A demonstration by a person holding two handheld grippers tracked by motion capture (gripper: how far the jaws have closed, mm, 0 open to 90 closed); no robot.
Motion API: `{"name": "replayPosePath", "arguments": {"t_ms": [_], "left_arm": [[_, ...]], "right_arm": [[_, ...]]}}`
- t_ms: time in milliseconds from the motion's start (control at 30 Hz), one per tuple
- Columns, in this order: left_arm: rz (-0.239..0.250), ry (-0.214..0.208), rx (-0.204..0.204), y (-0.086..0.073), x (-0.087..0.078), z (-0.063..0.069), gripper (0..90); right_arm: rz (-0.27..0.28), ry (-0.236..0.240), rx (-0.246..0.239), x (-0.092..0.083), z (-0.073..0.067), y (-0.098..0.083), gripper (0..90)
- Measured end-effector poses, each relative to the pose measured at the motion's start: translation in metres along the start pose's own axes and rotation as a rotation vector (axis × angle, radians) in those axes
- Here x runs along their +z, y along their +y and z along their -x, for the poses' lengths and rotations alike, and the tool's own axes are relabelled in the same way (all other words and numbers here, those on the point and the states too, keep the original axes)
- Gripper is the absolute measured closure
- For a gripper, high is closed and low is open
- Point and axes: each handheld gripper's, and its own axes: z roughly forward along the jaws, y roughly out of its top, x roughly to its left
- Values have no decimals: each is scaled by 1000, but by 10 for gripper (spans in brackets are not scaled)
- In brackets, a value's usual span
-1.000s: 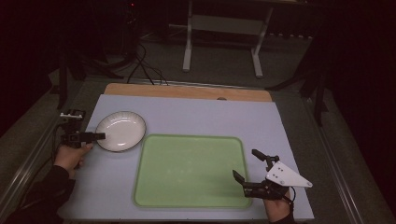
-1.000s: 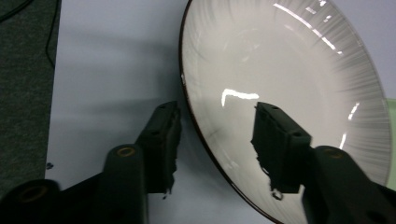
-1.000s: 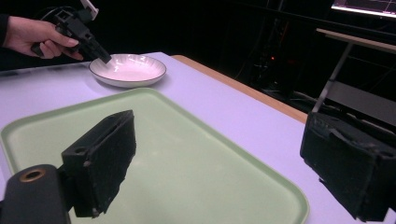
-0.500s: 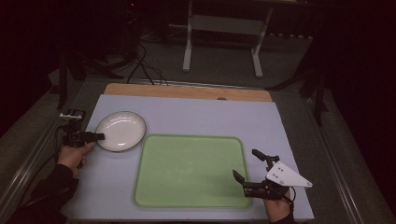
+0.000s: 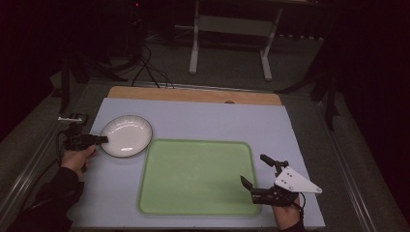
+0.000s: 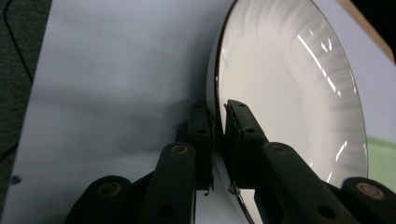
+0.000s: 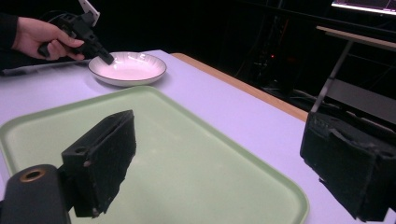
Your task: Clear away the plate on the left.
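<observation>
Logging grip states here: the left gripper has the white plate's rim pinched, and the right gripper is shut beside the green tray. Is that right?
Not quite. The right gripper is open, not shut: the right gripper view shows its jaws wide apart above the green tray. The rest holds: the left gripper view shows the left gripper closed on the white plate's rim.

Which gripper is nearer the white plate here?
Left. The left gripper has its jaws closed on the white plate's rim. The right gripper is open at the green tray's far corner, well away from the plate.
</observation>
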Motion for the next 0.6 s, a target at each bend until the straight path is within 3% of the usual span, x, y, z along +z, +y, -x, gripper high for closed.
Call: {"name": "replayPosePath", "arguments": {"t_ms": [300, 600], "left_arm": [[25, -13, -18, 4, -4, 1, 841], [62, 13, 0, 7, -12, 7, 850]], "right_arm": [[-1, -1, 7, 0, 1, 0, 103], [1, -2, 7, 0, 1, 0, 103]]}}
